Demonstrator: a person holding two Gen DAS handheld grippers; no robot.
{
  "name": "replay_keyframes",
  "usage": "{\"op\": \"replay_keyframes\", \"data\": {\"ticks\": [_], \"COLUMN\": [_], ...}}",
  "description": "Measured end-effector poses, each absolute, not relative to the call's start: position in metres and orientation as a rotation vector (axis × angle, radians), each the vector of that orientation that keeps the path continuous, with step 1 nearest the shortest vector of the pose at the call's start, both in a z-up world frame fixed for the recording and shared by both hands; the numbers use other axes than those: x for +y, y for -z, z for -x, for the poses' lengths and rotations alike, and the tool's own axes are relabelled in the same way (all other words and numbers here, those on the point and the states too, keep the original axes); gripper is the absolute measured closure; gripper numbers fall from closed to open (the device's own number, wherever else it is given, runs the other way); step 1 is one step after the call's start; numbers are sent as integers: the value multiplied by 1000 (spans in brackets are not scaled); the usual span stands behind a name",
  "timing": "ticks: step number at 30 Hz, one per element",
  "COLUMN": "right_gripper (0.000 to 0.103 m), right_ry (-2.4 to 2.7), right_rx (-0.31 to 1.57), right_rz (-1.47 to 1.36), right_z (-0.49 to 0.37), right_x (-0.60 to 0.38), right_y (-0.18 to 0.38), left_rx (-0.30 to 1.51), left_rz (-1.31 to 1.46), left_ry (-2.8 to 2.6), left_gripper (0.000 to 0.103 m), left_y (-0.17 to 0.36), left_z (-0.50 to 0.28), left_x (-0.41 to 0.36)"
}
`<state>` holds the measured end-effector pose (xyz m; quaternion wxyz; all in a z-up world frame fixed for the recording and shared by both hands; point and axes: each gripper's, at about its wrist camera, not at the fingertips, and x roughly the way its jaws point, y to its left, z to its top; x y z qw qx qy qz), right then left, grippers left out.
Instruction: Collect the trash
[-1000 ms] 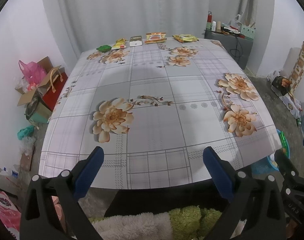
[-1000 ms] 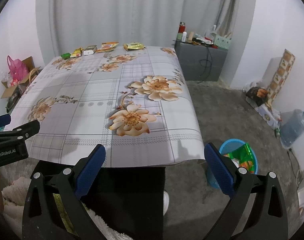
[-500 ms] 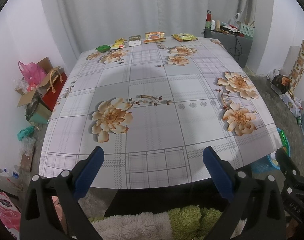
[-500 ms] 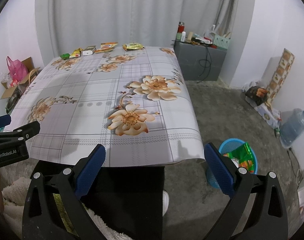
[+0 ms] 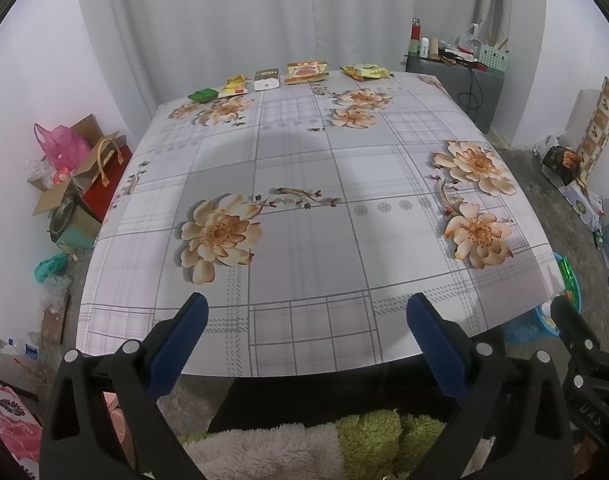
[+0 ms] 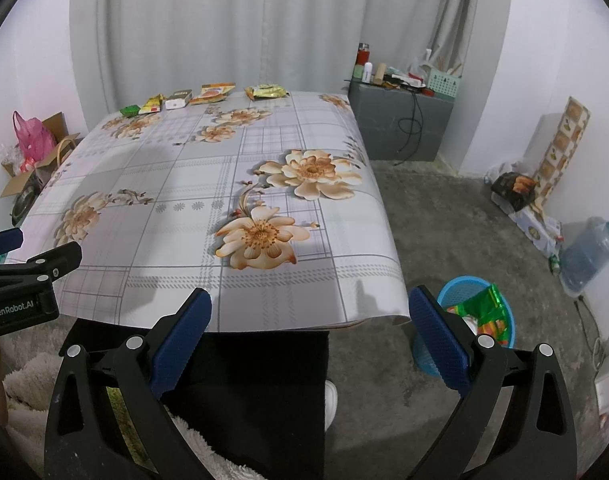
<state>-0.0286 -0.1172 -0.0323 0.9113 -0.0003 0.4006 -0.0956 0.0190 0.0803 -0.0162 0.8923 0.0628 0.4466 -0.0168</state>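
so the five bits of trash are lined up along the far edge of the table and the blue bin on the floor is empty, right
Not quite. The five bits of trash do line the far edge of the table, but the blue bin on the floor is not empty: the right wrist view shows green and orange wrappers already in it.

Home room: floral tablecloth table (image 5: pixel 304 200), curtain (image 5: pixel 264 20), cluttered floor boxes (image 5: pixel 72 184).

Five wrappers (image 5: pixel 306 72) in row, far table edge (image 5: pixel 288 92).
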Motion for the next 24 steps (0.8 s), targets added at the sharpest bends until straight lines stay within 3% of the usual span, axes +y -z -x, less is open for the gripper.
{"op": "replay_keyframes", "data": {"ticks": [24], "right_gripper": [8], "right_ry": [194], "right_rx": [826], "right_rz": [2], "right_z": [29], "right_x": [-118], "right_y": [33], "left_rx": [934], "left_rz": [-139], "left_ry": [45], "left_gripper": [6], "left_y": [20], "left_z": [-20], "left_x": [74]}}
